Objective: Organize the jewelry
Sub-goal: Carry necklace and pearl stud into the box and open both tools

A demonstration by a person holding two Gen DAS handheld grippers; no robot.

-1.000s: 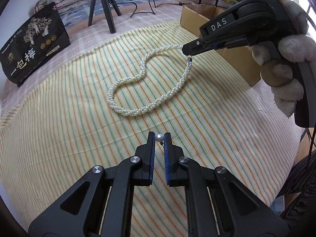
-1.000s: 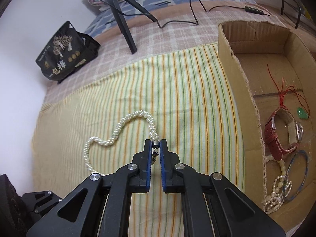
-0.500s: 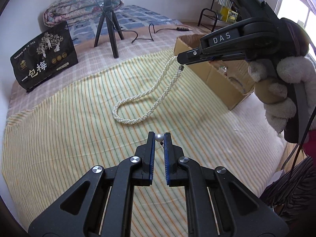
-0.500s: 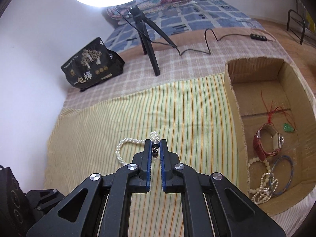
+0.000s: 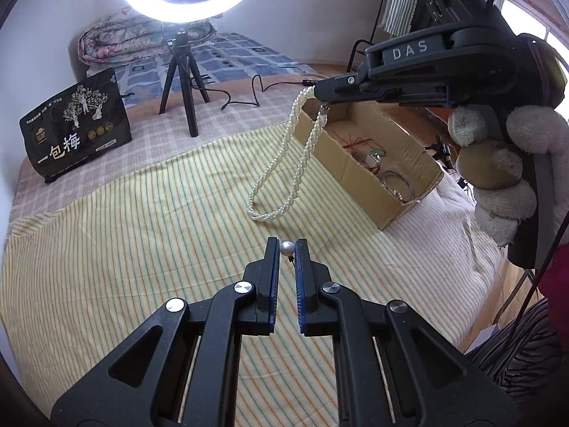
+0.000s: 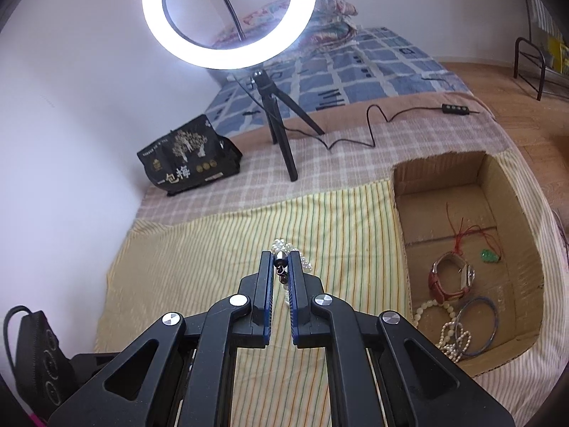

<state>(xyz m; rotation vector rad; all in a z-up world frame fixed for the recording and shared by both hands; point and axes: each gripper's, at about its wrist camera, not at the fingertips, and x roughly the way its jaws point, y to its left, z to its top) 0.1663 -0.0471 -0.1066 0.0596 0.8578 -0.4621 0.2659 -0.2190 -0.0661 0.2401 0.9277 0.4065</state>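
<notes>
My right gripper (image 5: 316, 94) (image 6: 280, 258) is shut on the clasp end of a white pearl necklace (image 5: 284, 163) and holds it in the air, its loop hanging down beside the cardboard box (image 5: 359, 181); only a few pearls (image 6: 284, 247) show past the fingertips in the right wrist view. My left gripper (image 5: 286, 245) is shut on a single pearl earring (image 5: 286, 248) above the striped cloth (image 5: 142, 231). The box (image 6: 400, 220) lies to the right and holds a red-strap watch (image 6: 450, 279), a green pendant on red cord (image 6: 489, 256), a blue bangle (image 6: 478, 325) and beads (image 6: 451, 334).
A ring light on a black tripod (image 6: 274, 131) stands behind the cloth with its cable (image 6: 370, 121) trailing right. A black printed bag (image 5: 74, 124) leans at the back left. Folded quilts (image 5: 117, 39) lie against the far wall.
My right gripper has lifted the pearl necklace off the cloth and carried it up toward the box. My left gripper has risen too, keeping the earring.
</notes>
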